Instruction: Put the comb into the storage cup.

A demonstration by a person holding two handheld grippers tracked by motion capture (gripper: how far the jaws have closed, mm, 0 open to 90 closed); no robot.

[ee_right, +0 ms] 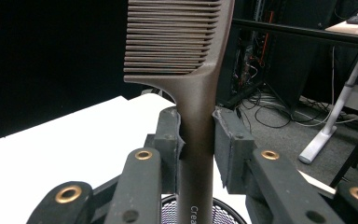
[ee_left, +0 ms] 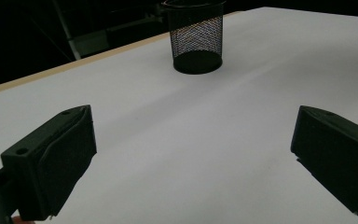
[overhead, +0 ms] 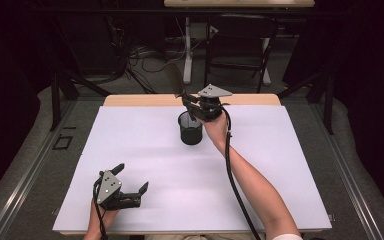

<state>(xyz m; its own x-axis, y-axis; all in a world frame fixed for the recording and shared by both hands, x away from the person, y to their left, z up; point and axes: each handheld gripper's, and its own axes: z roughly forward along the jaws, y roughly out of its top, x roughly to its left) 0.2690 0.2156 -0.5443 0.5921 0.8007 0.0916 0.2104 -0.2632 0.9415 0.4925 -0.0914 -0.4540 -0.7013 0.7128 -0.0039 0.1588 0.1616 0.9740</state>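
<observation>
A black mesh cup (overhead: 190, 128) stands upright on the white sheet near the table's far middle; it also appears far off in the left gripper view (ee_left: 196, 39). My right gripper (overhead: 192, 106) hovers just above its rim, shut on the handle of a brown comb (ee_right: 193, 93). The comb (overhead: 175, 77) points up and away, teeth at the top, and its handle's lower end dips toward the cup's mouth (ee_right: 228, 210). My left gripper (overhead: 132, 177) rests low near the front left of the sheet, open, with nothing between its fingers (ee_left: 51, 158).
The white sheet (overhead: 280, 165) covers most of the wooden table (overhead: 130, 100). Behind the table are a dark chair (overhead: 240, 42), a white table leg (overhead: 187, 50) and floor cables (overhead: 140, 55). Black frame posts (overhead: 55, 100) stand at both sides.
</observation>
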